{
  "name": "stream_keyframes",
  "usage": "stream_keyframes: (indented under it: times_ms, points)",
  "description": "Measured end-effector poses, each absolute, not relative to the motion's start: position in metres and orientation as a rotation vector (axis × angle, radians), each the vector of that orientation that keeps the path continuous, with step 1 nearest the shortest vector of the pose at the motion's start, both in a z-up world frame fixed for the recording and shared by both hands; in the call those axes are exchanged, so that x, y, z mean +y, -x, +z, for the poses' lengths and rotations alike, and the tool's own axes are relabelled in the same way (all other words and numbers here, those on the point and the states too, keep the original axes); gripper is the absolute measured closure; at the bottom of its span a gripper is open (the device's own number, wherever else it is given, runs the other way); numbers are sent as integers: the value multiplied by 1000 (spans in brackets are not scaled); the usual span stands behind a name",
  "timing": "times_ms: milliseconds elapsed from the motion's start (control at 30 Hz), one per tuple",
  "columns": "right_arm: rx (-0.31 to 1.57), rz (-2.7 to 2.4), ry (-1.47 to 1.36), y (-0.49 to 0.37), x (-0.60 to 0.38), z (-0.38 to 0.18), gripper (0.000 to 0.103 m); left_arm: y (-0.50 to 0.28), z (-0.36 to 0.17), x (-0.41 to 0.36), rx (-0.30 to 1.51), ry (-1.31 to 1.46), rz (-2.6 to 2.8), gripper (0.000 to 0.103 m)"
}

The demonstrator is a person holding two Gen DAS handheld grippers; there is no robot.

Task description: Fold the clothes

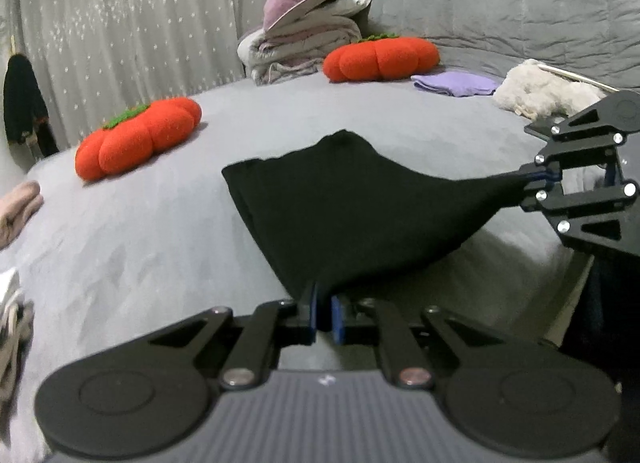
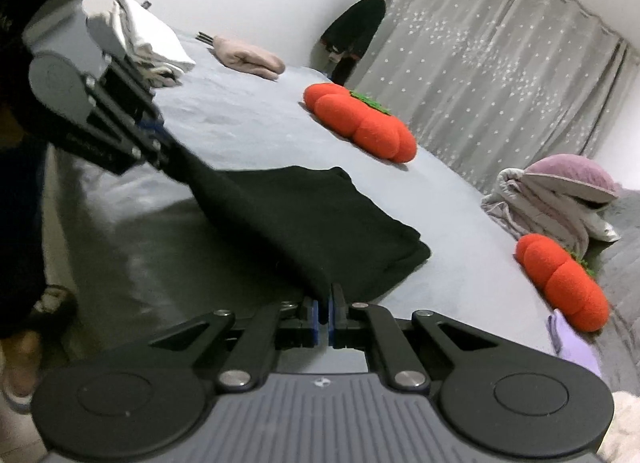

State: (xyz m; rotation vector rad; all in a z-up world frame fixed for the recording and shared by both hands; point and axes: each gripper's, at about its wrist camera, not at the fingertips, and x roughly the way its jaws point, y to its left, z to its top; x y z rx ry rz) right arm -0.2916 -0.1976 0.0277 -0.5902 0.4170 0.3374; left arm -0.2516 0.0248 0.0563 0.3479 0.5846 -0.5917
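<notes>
A folded black garment (image 1: 344, 203) is stretched between both grippers over the near part of a grey bed (image 1: 160, 231). My left gripper (image 1: 325, 313) is shut on its near corner. The right gripper (image 1: 538, 181) comes in from the right and is shut on the other corner. In the right wrist view the same black garment (image 2: 312, 223) runs from my right gripper (image 2: 323, 319), shut on its near edge, up to the left gripper (image 2: 160, 151) at upper left. The far folded edge rests on the bed (image 2: 248, 131); the held edge is lifted.
Two orange pumpkin cushions (image 1: 138, 137) (image 1: 380, 59) lie on the bed. A pile of bedding with a purple pillow (image 1: 304, 23), a lilac folded cloth (image 1: 456, 83), a white fluffy item (image 1: 540, 89), a pink folded garment (image 2: 248, 57) and white folded clothes (image 2: 136, 35) ring the bed. Curtains (image 2: 500, 75) hang behind.
</notes>
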Motion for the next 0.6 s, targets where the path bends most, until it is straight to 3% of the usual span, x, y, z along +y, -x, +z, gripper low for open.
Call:
stream_keyframes:
  times_ms: [600]
  points:
    - [468,362,613,313,-193,34,98,267,62,25,586,-372,-584,96]
